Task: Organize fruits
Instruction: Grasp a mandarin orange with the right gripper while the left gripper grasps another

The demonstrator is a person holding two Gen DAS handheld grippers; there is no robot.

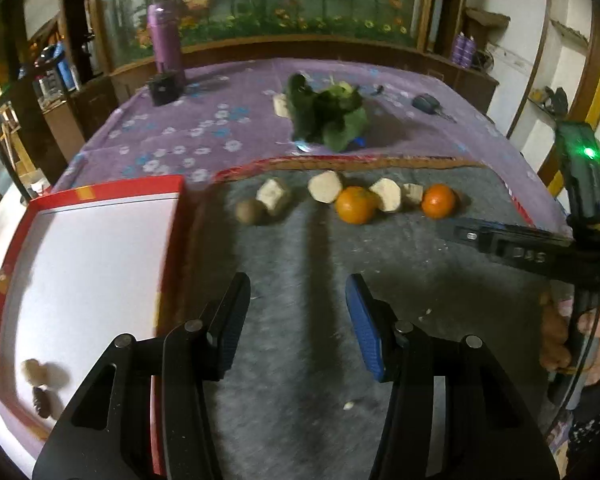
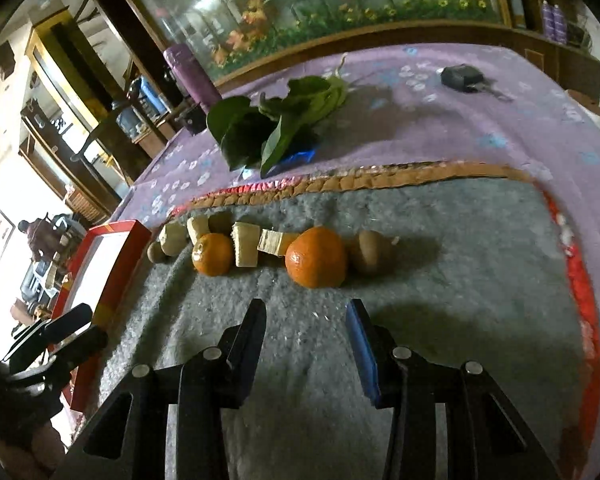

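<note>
Left wrist view: your left claw (image 1: 298,312) and right claw (image 2: 306,336) gape empty; oranges (image 1: 355,205) and kiwi (image 1: 251,211) sit far on the bench mat (image 1: 380,280), tray (image 1: 80,272) nearly bare at left—sorting barely begun.

Black left gripper (image 1: 298,320) and right gripper (image 2: 306,344), each with one blue-padded finger and silver pivot pins

Left black two-finger gripper (image 1: 298,316), lower centre of its wrist view: jaws spread, nothing between them. Right black two-finger gripper (image 2: 306,340), lower centre of its view: jaws likewise spread, unloaded. Bare hand (image 1: 596,340) gripping the right handle, right edge.
</note>
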